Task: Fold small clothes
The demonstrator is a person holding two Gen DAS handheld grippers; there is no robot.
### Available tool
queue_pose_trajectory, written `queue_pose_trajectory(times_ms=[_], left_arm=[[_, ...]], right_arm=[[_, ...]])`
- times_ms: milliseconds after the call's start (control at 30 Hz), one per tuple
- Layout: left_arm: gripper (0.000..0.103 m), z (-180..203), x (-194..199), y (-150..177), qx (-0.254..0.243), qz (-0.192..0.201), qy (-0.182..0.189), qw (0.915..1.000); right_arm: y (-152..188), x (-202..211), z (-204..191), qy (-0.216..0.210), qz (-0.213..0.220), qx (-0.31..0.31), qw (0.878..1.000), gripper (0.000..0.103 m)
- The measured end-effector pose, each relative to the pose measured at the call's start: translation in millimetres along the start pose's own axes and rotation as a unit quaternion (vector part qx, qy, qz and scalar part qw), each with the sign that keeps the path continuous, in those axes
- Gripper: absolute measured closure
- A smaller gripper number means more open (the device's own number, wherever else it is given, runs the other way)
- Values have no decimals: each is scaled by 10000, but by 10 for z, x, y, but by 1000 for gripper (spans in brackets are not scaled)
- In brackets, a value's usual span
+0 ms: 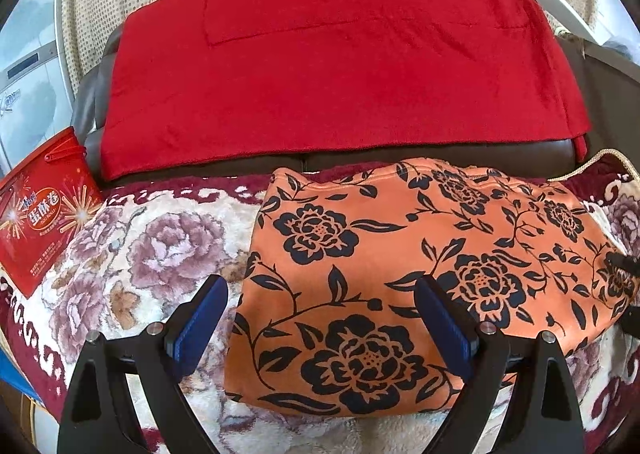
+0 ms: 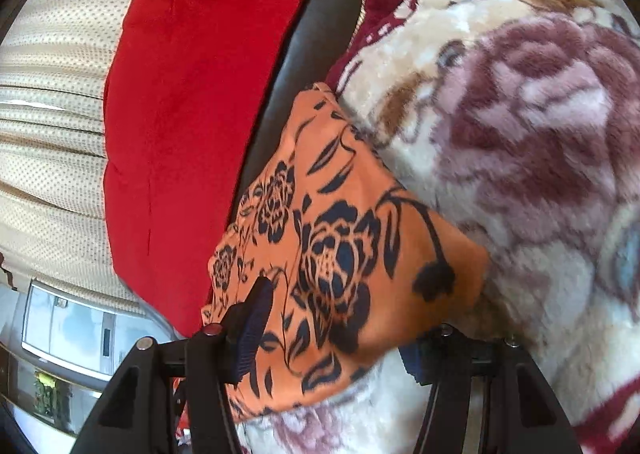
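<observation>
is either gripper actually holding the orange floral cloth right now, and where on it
The left gripper is open above the orange floral garment, holding nothing. The right gripper straddles the garment's corner, jaws apart, not clamped.

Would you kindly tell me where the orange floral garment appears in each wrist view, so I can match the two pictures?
Left wrist: the orange floral garment fills the centre and right, flat on the floral blanket, below the red cloth.
Right wrist: it lies in the lower centre, tilted, between the fingers of the right gripper.
Shared landmark: the red cloth, at the top in the left wrist view and upper left in the right wrist view.
</observation>
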State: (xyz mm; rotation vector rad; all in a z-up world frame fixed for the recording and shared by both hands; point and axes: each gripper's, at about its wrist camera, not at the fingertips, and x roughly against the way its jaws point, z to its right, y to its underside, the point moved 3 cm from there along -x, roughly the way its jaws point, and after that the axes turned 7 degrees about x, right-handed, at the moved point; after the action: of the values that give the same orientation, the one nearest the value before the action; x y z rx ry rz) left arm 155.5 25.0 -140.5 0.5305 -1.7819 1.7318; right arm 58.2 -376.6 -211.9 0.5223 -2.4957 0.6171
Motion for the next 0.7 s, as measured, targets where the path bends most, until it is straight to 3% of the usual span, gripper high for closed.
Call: queue_pose_trajectory(times_ms=[300, 400, 467, 533, 567, 633, 700], left_arm=[[9, -136, -99, 54, 36, -179, -130, 9997], [9, -176, -128, 58, 40, -219, -205, 9995], [9, -223, -191, 69, 55, -351, -342, 9988], [9, -311, -292, 85, 114, -562, -546, 9969], [9, -363, -339, 91, 161, -650, -636, 9957], [9, -476, -438, 109, 212, -802, -878, 9927], [9, -574, -535, 141, 256, -971, -1062, 9893]], right_arm=[[-216, -115, 6, -1, 478, -52, 9988, 42], [-235, -73, -29, 356, 529, 134, 9979, 45], [-263, 123, -129, 1019, 1037, 479, 9882, 44], [-302, 413, -246, 1772, 1733, 803, 9655, 42], [-318, 504, -333, 1869, 1955, 1005, 9575, 42], [-340, 491, -501, 1804, 1911, 1392, 9548, 42], [-328, 301, -684, 1739, 1507, 1878, 9549, 42]])
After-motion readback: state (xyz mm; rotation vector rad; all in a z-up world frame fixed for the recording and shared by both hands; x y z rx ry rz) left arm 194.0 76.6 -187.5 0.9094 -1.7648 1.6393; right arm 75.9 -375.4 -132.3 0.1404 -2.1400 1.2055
